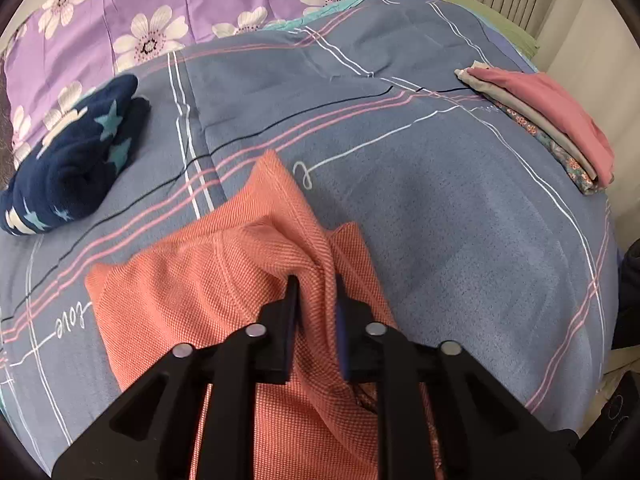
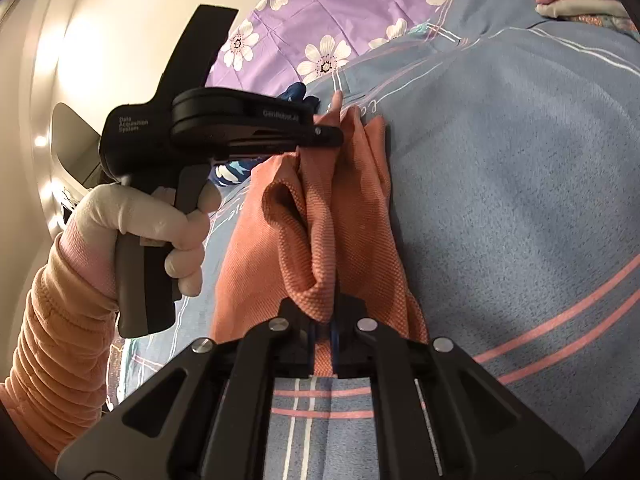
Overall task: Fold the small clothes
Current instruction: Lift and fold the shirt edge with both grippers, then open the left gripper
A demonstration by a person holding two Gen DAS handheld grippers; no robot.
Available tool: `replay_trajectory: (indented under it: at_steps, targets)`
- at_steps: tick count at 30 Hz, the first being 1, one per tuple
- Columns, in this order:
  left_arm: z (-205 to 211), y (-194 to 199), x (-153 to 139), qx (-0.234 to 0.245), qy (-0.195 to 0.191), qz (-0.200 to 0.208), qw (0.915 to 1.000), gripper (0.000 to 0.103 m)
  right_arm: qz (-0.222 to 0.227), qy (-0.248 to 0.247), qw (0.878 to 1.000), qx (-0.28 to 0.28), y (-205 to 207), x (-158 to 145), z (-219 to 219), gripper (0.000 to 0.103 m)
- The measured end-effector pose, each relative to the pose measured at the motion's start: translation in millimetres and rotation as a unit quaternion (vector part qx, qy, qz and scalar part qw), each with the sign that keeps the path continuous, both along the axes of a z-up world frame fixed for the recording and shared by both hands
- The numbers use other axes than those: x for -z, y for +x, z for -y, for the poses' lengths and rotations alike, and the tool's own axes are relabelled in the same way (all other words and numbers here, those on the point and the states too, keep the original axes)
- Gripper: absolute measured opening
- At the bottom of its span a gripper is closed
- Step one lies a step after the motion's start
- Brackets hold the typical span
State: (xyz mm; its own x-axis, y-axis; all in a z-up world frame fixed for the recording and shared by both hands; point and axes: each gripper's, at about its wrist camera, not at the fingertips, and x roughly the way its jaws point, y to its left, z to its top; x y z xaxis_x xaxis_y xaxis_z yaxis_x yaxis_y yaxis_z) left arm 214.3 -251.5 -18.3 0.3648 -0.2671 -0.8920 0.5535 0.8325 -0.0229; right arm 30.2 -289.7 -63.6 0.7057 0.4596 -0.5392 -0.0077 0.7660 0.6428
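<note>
A salmon-orange knit garment [image 1: 224, 280] lies partly folded on the blue plaid bedsheet [image 1: 440, 208]. My left gripper [image 1: 316, 284] is shut on a raised fold of it near its right edge. In the right wrist view the same garment [image 2: 340, 216] hangs bunched between both grippers. My right gripper [image 2: 325, 320] is shut on its near edge. The left gripper [image 2: 332, 136], held by a gloved hand [image 2: 160, 224], pinches the far edge.
A navy star-print garment [image 1: 76, 164] lies crumpled at the left. A stack of folded clothes, pink on top [image 1: 560, 120], sits at the right edge of the bed. A purple floral quilt [image 1: 180, 8] lies at the back.
</note>
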Motion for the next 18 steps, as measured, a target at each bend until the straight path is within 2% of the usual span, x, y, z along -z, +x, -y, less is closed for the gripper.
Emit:
replay_trajectory:
  at_steps: [3, 5, 9, 11, 12, 18]
  targets:
    - [1, -8, -18, 0.006, -0.015, 0.028, 0.9995, 0.027, -0.006, 0.010, 1.000, -0.002, -4, 3, 3, 0.005]
    - [-6, -20, -41, 0.009, -0.025, 0.071, 0.9971, 0.039, -0.011, 0.017, 1.000, -0.003, -4, 4, 6, 0.005]
    - [-38, -54, -68, 0.015, -0.040, 0.133, 0.9903, 0.050, -0.017, 0.024, 1.000, -0.006, -9, 7, 7, 0.005]
    - [-59, -77, -65, 0.020, -0.039, 0.139, 0.9893, 0.050, -0.020, 0.025, 0.999, -0.008, -7, 7, 7, 0.007]
    - [-70, -89, -60, 0.023, -0.036, 0.136, 0.9898, 0.050, -0.023, 0.028, 0.999, -0.008, -8, 7, 8, 0.010]
    - [-126, -166, -15, 0.039, -0.024, 0.103, 0.9936, 0.051, -0.041, 0.035, 0.999, -0.005, 1, 11, 16, 0.017]
